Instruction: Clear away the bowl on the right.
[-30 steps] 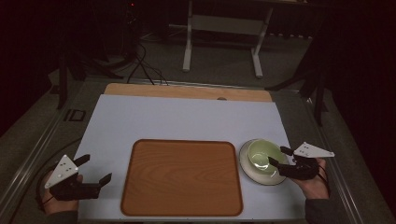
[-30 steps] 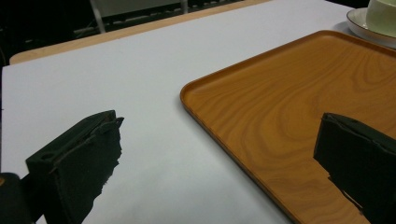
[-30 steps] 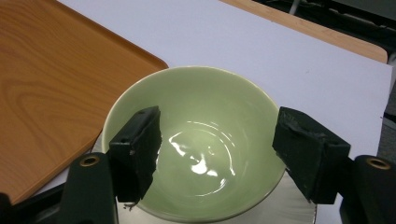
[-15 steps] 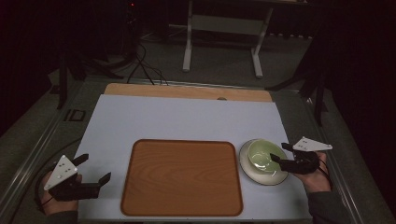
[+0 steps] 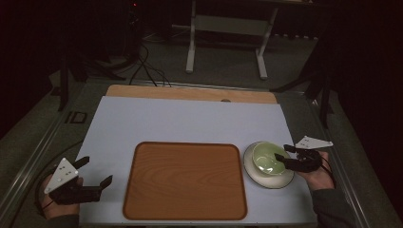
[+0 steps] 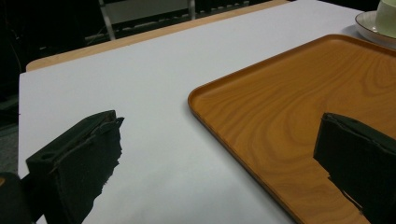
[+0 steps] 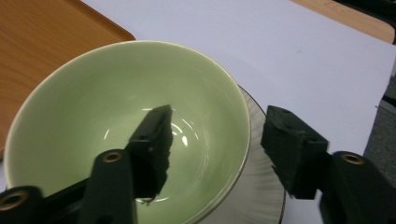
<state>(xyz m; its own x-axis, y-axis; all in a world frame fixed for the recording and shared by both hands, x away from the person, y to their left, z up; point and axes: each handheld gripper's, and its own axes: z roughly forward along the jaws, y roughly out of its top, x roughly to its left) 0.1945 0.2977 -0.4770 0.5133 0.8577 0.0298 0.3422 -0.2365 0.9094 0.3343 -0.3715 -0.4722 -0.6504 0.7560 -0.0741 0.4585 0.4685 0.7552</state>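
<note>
Reaching further in, the right tool [image 7: 212,140] now straddles the pale green ceramic bowl's [image 7: 116,116] rim, jaws spread to grip it; left tool [image 5: 92,173] waits spread beside the wooden tray [image 5: 185,180]

1 bowl [image 5: 266,158], 1 plate [image 5: 268,178], 1 tray [image 5: 185,180]

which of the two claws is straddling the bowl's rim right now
The right claw: one jaw inside the green bowl, one outside. The left claw hangs open beside the tray.

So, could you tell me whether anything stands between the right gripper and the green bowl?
Nothing visible does. The right gripper is open, with its jaws astride the rim of the green bowl, one inside and one outside. The bowl sits on a plate.
</note>
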